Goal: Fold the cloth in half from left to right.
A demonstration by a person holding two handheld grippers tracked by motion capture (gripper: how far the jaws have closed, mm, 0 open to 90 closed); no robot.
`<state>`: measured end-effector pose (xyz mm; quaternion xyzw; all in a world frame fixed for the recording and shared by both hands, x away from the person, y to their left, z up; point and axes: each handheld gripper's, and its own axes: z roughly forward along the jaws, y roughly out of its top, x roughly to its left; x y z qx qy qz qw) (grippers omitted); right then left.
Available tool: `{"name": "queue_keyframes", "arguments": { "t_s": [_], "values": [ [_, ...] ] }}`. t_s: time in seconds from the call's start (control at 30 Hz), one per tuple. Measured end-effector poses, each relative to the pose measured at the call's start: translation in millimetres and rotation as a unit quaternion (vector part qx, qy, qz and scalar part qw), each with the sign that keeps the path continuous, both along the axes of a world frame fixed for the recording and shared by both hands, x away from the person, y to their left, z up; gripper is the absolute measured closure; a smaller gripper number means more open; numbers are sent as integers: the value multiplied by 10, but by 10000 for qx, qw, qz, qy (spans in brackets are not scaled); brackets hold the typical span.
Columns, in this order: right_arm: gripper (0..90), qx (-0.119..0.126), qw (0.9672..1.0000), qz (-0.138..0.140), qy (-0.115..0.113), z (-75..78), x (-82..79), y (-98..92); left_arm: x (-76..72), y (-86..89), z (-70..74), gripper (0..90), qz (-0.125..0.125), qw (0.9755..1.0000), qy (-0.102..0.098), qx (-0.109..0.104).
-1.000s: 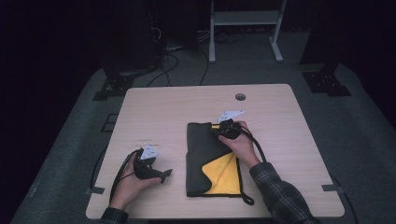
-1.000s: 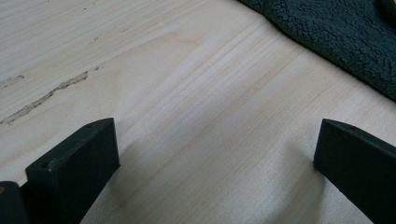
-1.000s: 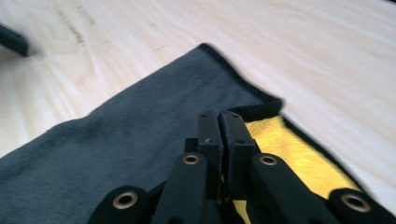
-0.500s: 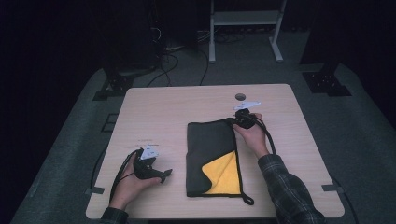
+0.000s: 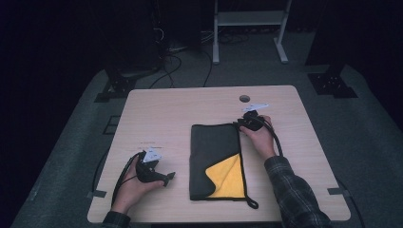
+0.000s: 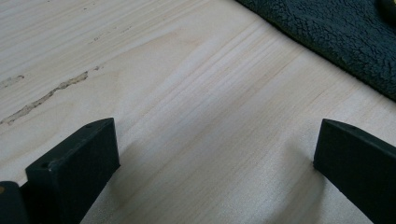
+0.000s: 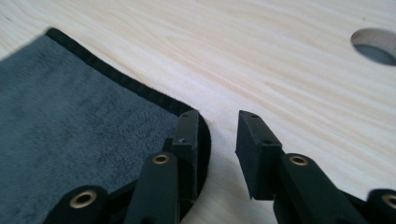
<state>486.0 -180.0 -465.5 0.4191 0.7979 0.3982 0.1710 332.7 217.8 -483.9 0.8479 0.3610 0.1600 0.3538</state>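
The left gripper (image 5: 167, 177) rests with fingers wide apart on bare tabletop (image 5: 180, 109), the cloth (image 5: 214, 152) well off to their right. The right gripper (image 7: 217, 140) has just been opening; nothing sits between its fingers, and the cloth's far corner lies under the left one. Let go cleanly, lift straight away, and the fold stays flat.

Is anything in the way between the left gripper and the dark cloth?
No. In the left gripper view, just bare table lies between the left gripper, its jaws wide apart, and the cloth. The high view shows the same gap.
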Motion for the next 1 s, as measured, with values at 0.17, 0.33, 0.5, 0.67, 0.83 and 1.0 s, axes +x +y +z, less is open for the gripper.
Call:
{"name": "queue_keyframes", "arguments": {
  "t_s": [0.17, 0.33, 0.5, 0.67, 0.83, 1.0],
  "values": [
    [638, 49, 9997, 189, -133, 138, -97, -41, 0, 0, 0, 0, 0, 10000, 2, 0],
    [633, 191, 9983, 521, -167, 220, -281, 13, 0, 0, 0, 0, 1, 10000, 0, 1],
    [611, 273, 9959, 844, -170, 245, -493, 92, 0, 0, 0, 0, -2, 10000, -1, 1],
    [600, 292, 9926, 1161, -191, 274, -722, 183, 0, 0, 0, 0, -1, 10000, -1, 0],
    [587, 342, 9879, 1500, -190, 301, -946, 260, -1, -1, 1, 0, 4, 10000, 7, -3],
    [573, 376, 9818, 1856, -138, 270, -1188, 366, 0, 1, 3, 0, -2, 10000, 12, 10]
  ]
}}
